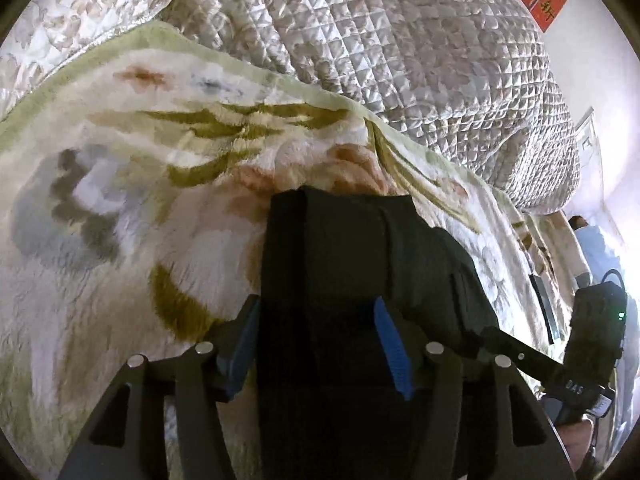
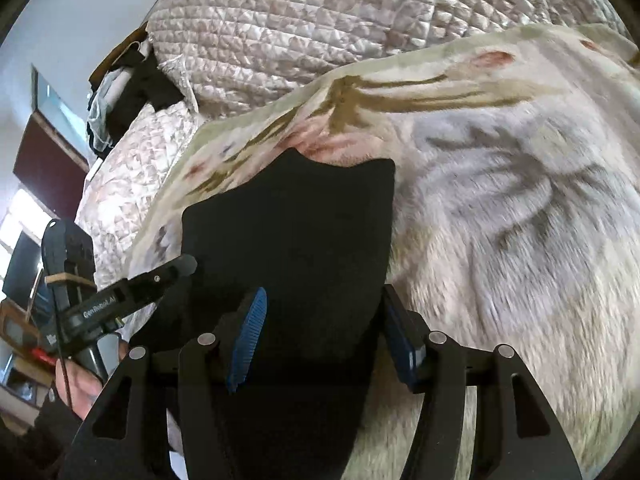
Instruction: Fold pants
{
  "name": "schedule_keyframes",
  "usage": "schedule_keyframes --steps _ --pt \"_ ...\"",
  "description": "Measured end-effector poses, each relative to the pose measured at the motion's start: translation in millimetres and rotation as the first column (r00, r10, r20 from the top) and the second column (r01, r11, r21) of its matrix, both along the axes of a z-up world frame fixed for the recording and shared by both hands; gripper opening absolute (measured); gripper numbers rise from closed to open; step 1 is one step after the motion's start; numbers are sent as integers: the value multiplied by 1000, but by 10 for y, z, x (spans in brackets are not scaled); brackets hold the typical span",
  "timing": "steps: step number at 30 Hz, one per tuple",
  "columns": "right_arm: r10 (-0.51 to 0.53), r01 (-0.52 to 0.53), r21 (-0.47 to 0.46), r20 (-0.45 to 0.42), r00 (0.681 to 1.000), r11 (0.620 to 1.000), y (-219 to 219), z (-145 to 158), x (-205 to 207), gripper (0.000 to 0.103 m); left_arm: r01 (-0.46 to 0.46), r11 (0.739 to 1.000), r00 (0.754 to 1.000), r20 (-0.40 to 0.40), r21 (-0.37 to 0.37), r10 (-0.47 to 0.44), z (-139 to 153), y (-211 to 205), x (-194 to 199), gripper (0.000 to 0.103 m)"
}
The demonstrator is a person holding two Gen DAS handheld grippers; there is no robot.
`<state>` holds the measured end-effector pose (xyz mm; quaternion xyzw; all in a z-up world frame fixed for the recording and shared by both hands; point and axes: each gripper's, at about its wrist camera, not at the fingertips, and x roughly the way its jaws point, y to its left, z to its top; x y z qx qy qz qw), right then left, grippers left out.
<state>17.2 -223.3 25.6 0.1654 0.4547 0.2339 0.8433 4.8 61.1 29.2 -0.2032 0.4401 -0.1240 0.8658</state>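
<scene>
The dark pants (image 1: 360, 264) lie folded on a fluffy flowered blanket (image 1: 120, 208) spread over the bed, running from the near edge of both views toward the far side. In the right wrist view the pants (image 2: 296, 240) end at the far side in two blunt corners with a dip between them, and the blanket (image 2: 500, 208) stretches away to the right of them.

The left claw (image 1: 314, 344) sits over the near part of the pants, its two blue pads (image 1: 394, 352) standing apart with the cloth between them; the pads do not seem to press on it. The right claw (image 2: 324, 336) is likewise spread, one blue pad (image 2: 246, 340) lying over the dark cloth and the other at its right edge, with no pinch visible.

Each view catches the other claw off to the side, held by a hand (image 2: 80, 384) near the left edge of the right wrist view.

Beyond the blanket, on the far side, a pale quilted cover (image 1: 400, 48) is heaped up, and a white wall (image 2: 80, 20) rises behind it
</scene>
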Motion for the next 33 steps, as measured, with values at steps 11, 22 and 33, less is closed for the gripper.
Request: schedule_keyframes --steps 11,22,33 --pt "-13 11 62 26 1000 998 -30 229 -74 15 -18 1000 1000 25 12 18 269 1 -78 23" --pt "42 -51 79 105 994 996 223 675 345 15 -1 999 995 101 43 -4 696 66 261 20" --pt "21 -25 32 119 993 999 421 688 1322 14 -61 984 986 161 165 35 708 330 1167 5"
